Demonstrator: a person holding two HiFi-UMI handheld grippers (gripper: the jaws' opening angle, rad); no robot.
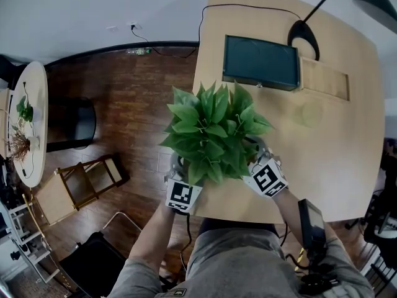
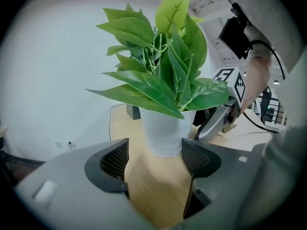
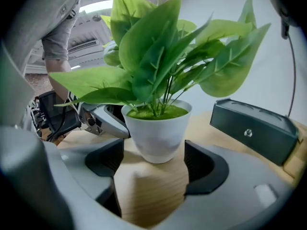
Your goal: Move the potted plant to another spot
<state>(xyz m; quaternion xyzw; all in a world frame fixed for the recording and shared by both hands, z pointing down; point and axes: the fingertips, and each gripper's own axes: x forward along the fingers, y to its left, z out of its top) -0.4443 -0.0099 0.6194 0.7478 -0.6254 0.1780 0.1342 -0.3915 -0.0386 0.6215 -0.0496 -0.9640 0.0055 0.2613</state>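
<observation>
A potted plant (image 1: 214, 132) with broad green leaves stands in a white pot (image 2: 165, 133) near the front left corner of the light wooden table (image 1: 335, 154). My left gripper (image 1: 180, 174) is at the plant's left and my right gripper (image 1: 255, 161) at its right, both partly under the leaves. In the left gripper view the jaws (image 2: 154, 159) stand open, with the pot just ahead of the pads and free of them. The right gripper (image 3: 151, 164) is open too, the pot (image 3: 157, 131) just beyond its pads. Each gripper shows behind the pot in the other's view.
A dark green box (image 1: 260, 62) lies at the table's far side, beside a black lamp base (image 1: 304, 36). The table's left edge runs close to the plant. On the floor at left are a black bin (image 1: 74, 123), a wooden stool (image 1: 80, 188) and a white round table (image 1: 31, 123).
</observation>
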